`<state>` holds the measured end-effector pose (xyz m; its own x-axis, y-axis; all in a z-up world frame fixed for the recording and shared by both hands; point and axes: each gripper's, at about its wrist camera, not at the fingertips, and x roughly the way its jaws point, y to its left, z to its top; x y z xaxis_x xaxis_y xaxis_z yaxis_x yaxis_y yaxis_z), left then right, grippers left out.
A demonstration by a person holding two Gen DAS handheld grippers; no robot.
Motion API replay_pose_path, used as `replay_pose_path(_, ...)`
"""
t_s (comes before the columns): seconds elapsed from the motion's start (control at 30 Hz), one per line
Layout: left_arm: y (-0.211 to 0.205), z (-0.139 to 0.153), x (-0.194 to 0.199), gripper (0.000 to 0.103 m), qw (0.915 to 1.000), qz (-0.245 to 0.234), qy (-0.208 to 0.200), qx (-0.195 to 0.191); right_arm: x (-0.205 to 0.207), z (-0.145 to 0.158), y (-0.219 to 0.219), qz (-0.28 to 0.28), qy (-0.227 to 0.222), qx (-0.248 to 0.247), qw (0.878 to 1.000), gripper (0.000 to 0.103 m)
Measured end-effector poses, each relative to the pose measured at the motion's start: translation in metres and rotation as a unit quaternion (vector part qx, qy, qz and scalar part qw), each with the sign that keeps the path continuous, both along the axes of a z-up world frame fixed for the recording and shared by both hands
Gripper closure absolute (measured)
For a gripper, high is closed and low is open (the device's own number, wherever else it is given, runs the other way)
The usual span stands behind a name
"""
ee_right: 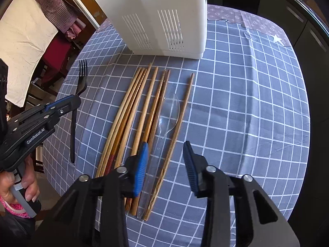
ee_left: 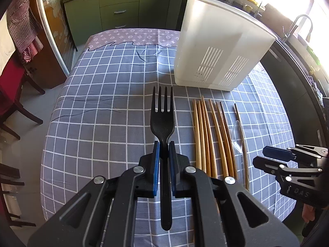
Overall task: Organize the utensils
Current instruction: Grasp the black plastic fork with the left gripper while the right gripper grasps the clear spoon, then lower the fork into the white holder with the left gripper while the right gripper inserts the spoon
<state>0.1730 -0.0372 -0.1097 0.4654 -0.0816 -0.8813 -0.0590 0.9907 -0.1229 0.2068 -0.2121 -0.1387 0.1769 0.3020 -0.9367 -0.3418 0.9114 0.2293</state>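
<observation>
My left gripper (ee_left: pixel 163 147) is shut on a black plastic fork (ee_left: pixel 162 115) at its neck, tines pointing away, held above the checked tablecloth; it also shows in the right wrist view (ee_right: pixel 79 86). Several wooden chopsticks (ee_left: pixel 213 135) lie side by side to its right, also in the right wrist view (ee_right: pixel 135 111). A clear plastic spoon (ee_right: pixel 164 121) lies among them. My right gripper (ee_right: pixel 165 150) is open and empty, hovering over the spoon's handle; it shows in the left wrist view (ee_left: pixel 265 156). A white slotted utensil holder (ee_left: pixel 222 43) stands behind the chopsticks.
The table (ee_left: pixel 98 94) carries a blue-grey checked cloth. A red chair (ee_left: pixel 12 94) stands at its left. Green cabinets (ee_left: pixel 123 6) lie beyond, and a dark counter with a sink tap (ee_left: pixel 298 26) runs along the right.
</observation>
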Motion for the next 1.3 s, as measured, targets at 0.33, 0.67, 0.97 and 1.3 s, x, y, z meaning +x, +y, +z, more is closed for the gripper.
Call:
replay_pose_path(0.33, 0.012, 0.003, -0.004, 0.094, 0.9999, 0.004, -0.013, 0.002, 0.009, -0.017, 0.024, -0.006, 0.022, -0.018, 1.000, 0.086)
replay_pose_path(0.67, 0.010, 0.009, -0.008, 0.094, 0.9997, -0.007, -0.023, 0.003, 0.018, -0.028, 0.031, -0.019, 0.033, -0.041, 0.998, 0.089)
replay_pose_path(0.97, 0.008, 0.018, -0.010, 0.094, 0.9995, -0.014, -0.029, -0.003, 0.015, -0.031, 0.032, -0.024, 0.012, -0.018, 0.999, 0.094)
replay_pose_path(1.3, 0.004, 0.107, 0.012, 0.094, 0.9878, -0.038, -0.142, -0.053, -0.018, 0.028, -0.019, -0.044, -0.073, 0.143, 0.986, 0.094)
